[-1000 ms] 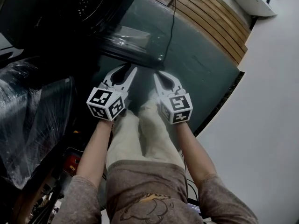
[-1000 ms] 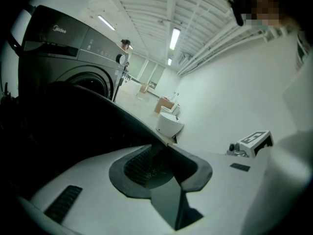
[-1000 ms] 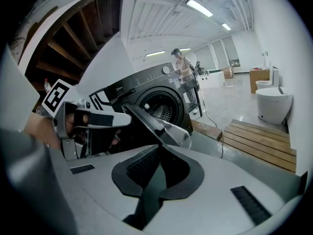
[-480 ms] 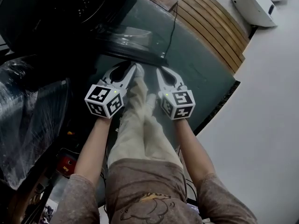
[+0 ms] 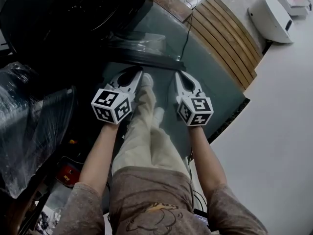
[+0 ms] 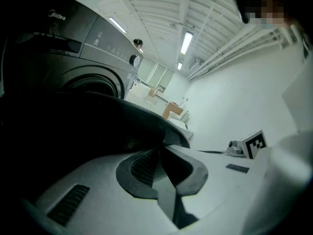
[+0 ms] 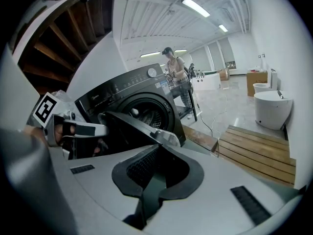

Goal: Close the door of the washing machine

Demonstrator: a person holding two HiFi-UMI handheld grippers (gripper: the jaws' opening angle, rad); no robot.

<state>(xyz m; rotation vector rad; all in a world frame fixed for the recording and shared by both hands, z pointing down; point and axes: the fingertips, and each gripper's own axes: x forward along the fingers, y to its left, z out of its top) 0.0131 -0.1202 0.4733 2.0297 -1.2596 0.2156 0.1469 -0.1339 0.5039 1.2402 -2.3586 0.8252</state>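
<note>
The dark front-loading washing machine (image 5: pixel 73 9) stands at the upper left, and its round door (image 5: pixel 142 48) hangs swung out toward me. My left gripper (image 5: pixel 138 72) sits just short of the door's lower edge; its jaws are closing, tips nearly together, with nothing between them. My right gripper (image 5: pixel 179 75) is shut and empty, a little to the right of the door. In the right gripper view the open door (image 7: pixel 142 126) juts out in front of the drum opening (image 7: pixel 144 109). The left gripper view shows the door's dark rim (image 6: pixel 122 116) close ahead of the left gripper (image 6: pixel 159 148).
A wooden slatted platform (image 5: pixel 225 28) lies at the upper right, with a white rounded unit (image 5: pixel 271 16) beyond it. A black cable (image 5: pixel 183 28) runs across the floor. Plastic-wrapped bulk (image 5: pixel 29 126) fills the left side. A person (image 7: pixel 175 67) stands far behind the machine.
The left gripper's jaws have come together from open. Both grippers have shifted toward the machine door, the right one drifting rightward, and the person's legs have stepped forward.
</note>
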